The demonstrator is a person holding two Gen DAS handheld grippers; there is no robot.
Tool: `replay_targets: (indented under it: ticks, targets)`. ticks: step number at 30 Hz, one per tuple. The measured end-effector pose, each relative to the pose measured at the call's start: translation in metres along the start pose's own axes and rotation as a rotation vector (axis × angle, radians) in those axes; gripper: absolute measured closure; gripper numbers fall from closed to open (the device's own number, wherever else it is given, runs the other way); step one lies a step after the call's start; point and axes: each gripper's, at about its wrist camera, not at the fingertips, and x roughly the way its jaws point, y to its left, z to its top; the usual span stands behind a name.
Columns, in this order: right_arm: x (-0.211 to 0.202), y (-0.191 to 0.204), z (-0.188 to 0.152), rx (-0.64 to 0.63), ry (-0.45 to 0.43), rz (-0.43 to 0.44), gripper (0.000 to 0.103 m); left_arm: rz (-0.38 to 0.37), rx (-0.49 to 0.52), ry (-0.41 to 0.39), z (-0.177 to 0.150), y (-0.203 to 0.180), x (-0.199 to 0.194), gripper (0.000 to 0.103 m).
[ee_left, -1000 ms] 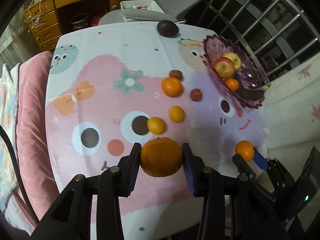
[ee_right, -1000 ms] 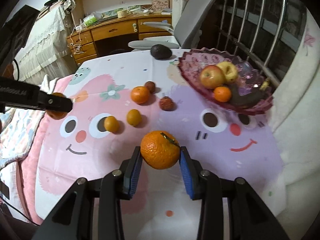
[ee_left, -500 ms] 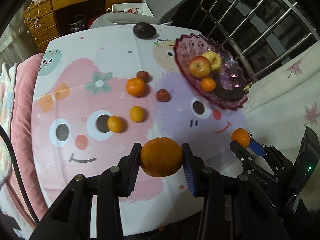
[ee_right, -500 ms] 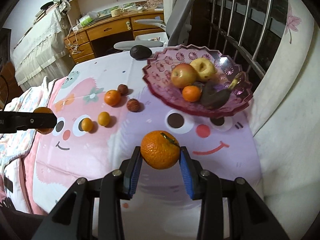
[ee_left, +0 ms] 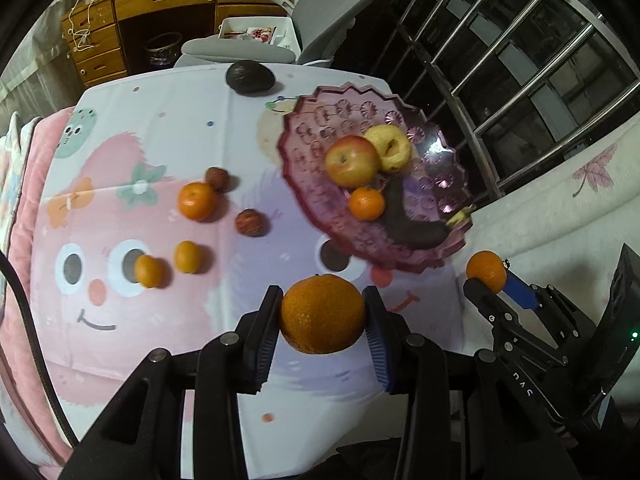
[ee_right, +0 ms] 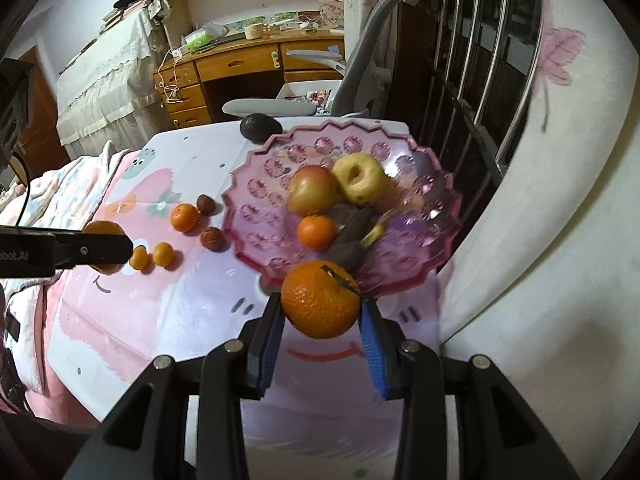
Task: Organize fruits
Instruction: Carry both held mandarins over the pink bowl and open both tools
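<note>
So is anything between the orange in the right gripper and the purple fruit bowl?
Nothing visible blocks it. The right gripper holds its orange just short of the bowl's near rim, but the banana and small orange already crowd that side.

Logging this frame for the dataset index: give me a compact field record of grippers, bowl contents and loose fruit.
left gripper: shut on a large orange
right gripper: shut on a stemmed orange, near the bowl's front rim
pink scalloped glass bowl: red apple, yellow apple, small tangerine, dark overripe banana
loose on cartoon tablecloth: three small oranges, two brown-red round fruits, dark avocado
</note>
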Motion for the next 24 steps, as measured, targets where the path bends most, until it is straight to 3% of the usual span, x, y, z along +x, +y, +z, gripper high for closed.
replay_targets:
  ticks: [14, 24]
  targets:
    - [0.02, -0.052, 0.036, 0.014, -0.039, 0.034, 0.065, -0.003, -0.039, -0.037, 0.036, -0.045, 0.051, 0.064]
    - [0.043, -0.069, 0.042, 0.061, 0.02, 0.079, 0.064, -0.001, -0.071, -0.016, 0.043, -0.05, 0.073, 0.062]
